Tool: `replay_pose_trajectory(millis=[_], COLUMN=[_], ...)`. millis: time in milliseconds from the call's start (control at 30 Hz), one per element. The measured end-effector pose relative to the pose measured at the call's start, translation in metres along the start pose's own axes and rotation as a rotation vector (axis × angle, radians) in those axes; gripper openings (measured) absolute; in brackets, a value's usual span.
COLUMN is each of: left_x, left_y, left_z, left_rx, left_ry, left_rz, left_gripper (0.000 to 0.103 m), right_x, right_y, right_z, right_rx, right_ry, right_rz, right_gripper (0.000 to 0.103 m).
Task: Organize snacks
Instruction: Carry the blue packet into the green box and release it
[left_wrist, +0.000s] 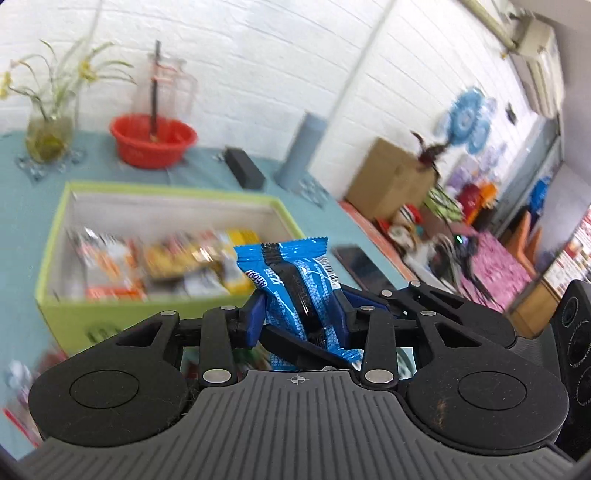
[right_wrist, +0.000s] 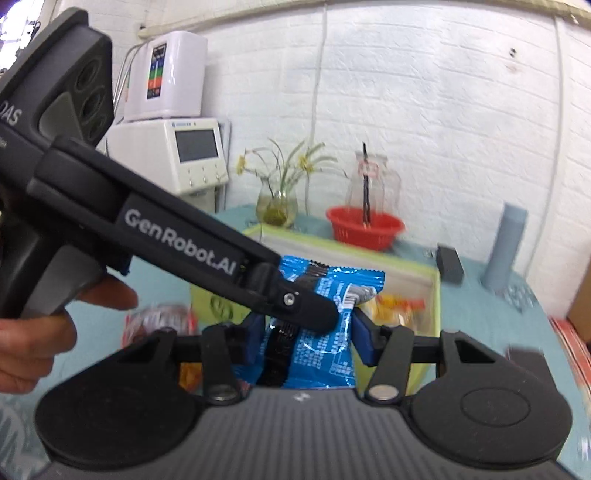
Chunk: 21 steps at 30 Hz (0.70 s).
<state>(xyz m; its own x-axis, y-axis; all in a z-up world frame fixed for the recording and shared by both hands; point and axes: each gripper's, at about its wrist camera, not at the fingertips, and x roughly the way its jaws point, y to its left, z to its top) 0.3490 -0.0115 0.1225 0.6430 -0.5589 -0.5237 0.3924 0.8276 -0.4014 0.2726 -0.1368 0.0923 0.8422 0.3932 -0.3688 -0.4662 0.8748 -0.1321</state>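
Observation:
A blue snack packet (left_wrist: 295, 280) stands upright between the blue pads of my left gripper (left_wrist: 299, 317), which is shut on it. The right gripper's black linkage (left_wrist: 443, 310) reaches in from the right side. In the right wrist view the same blue packet (right_wrist: 325, 350) sits between the pads of my right gripper (right_wrist: 308, 336), shut on its sides, while the left gripper (right_wrist: 317, 308) comes in from the left and clamps its upper part. Just behind it is the green box (left_wrist: 166, 192), with several snack packets (left_wrist: 166, 258) inside.
On the teal table stand a red basin (left_wrist: 153, 142), a plant vase (left_wrist: 48, 136), a grey cylinder (left_wrist: 303, 151), a black block (left_wrist: 245, 171) and a phone (left_wrist: 364, 269). A loose red-and-white packet (right_wrist: 159, 321) lies left of the green box (right_wrist: 436, 291). A hand (right_wrist: 37, 343) holds the left gripper.

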Motion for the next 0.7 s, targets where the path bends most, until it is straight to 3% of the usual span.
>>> replay_pose_trajectory(millis=[167, 267, 400, 433, 533, 633, 700], left_x=[0.028, 0.053, 0.071, 0.073, 0.055, 0.025, 0.000], left_y=[0.053, 0.084, 0.107, 0.110, 0.109, 0.097, 0.087], left_z=[0.045, 0.056, 0.055, 0.055, 0.052, 0.046, 0.037], left_rx=[-0.049, -0.105, -0.124, -0.131, -0.157, -0.140, -0.128], left_ry=[0.000, 0.033, 0.028, 0.021, -0.029, -0.086, -0.132], left_rz=[0.085, 0.104, 0.109, 0.110, 0.071, 0.048, 0.045], left_gripper=[0.016, 0.017, 0.030, 0.038, 0.046, 0.055, 0.064], right_x=[0.079, 0.120, 0.149, 0.148, 0.127, 0.090, 0.058], right_y=[-0.001, -0.003, -0.008, -0.010, -0.013, -0.019, -0.018], right_z=[0.033, 0.038, 0.031, 0.031, 0.032, 0.033, 0.027], right_rx=[-0.018, -0.013, 0.010, 0.014, 0.015, 0.022, 0.025], right_ry=[0.034, 0.081, 0.110, 0.103, 0.057, -0.015, -0.050], right_rz=[0.061, 0.089, 0.124, 0.123, 0.098, 0.070, 0.067], right_gripper=[0.059, 0.062, 0.072, 0.075, 0.080, 0.093, 0.093])
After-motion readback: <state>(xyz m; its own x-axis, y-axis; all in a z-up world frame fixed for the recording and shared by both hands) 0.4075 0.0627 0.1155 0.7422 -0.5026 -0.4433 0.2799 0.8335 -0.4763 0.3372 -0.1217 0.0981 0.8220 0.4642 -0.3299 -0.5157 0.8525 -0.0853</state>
